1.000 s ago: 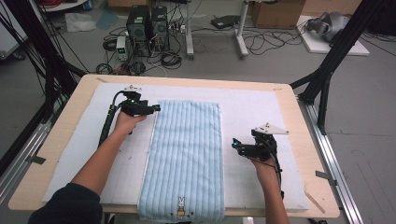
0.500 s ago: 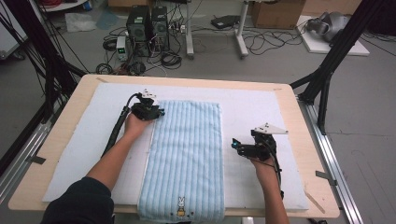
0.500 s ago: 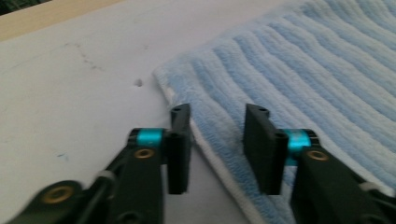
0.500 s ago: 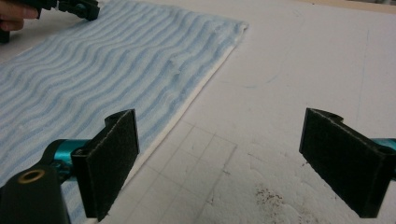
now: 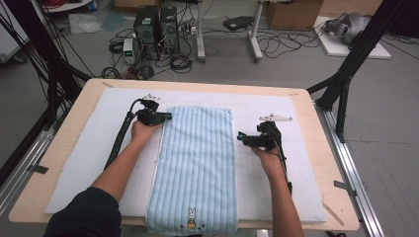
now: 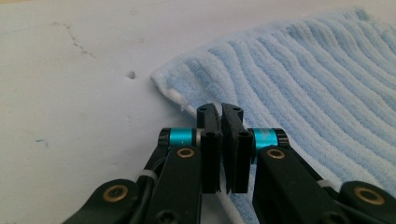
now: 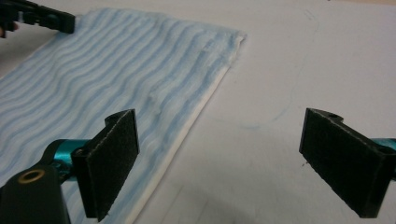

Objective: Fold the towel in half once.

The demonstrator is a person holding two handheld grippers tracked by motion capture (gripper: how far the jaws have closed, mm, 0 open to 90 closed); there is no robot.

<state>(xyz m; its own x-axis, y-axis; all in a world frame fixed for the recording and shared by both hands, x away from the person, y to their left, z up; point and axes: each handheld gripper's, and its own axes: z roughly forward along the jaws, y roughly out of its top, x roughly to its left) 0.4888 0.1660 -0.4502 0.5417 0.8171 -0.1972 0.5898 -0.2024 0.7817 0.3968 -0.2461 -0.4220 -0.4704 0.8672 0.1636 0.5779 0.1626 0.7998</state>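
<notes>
The pale blue ribbed terry towel [image 5: 197,168] hangs past the table's near edge, its hem cut off by the high view. Whether the left gripper [image 6: 219,122] pinches its edge is perhaps hidden behind the closed jaws.

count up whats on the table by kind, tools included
light blue striped towel: 1
white foam mat under it: 1
handheld tools: 2, the left tool shut on the towel's far left edge, the right tool open just off its right edge
total: 4
</notes>
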